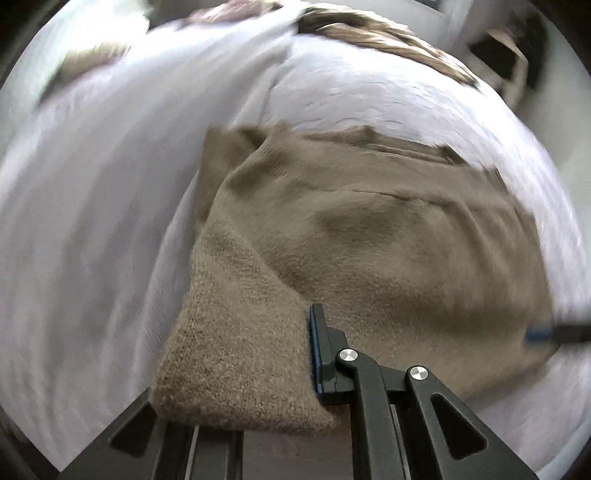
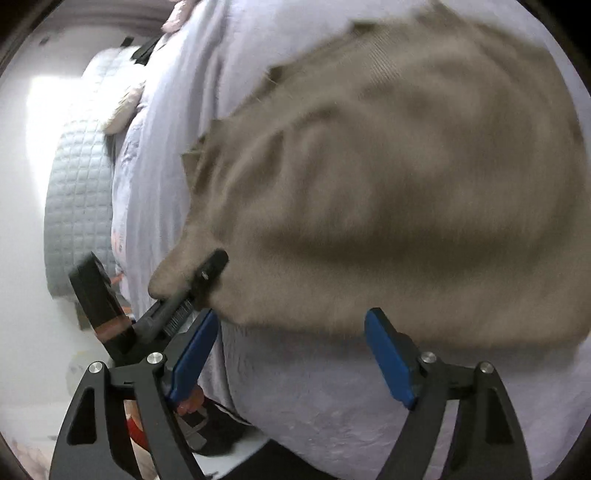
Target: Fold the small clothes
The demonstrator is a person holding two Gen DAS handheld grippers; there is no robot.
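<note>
Sweater point(image 1: 369, 240) mid-fold, by the look of it: tan knit, spread across pale bedcover point(image 1: 92, 203), most of the body lying flat, near corner lifted off the bed

Left gripper point(image 1: 314, 343) clamped tight on that near corner, knit draped over one finger and bunched at the pads. Confirmed from the right wrist view: same gripper pinching the sweater's tip at the bed's edge

Right gripper point(image 2: 291, 354) wide apart, blue pads point(image 2: 195, 354) bare, nothing between them, hovering just short of the sweater's near hem and touching none of it

Done so far, judging by the layers: looks like one side already turned in, with a doubled edge showing along the left of the garment in the left wrist view. Hard to be sure through the motion blur

Left to do: carrying the gripped corner over onto the body, getting the free gripper onto the matching corner or hem, laying the fold down, flattening the bulges across the middle. Roughly halfway at best, as a judgement

Further back on the bed, blurred brownish cloth point(image 1: 369, 33), possibly more clothes waiting; too smeared to call
</note>
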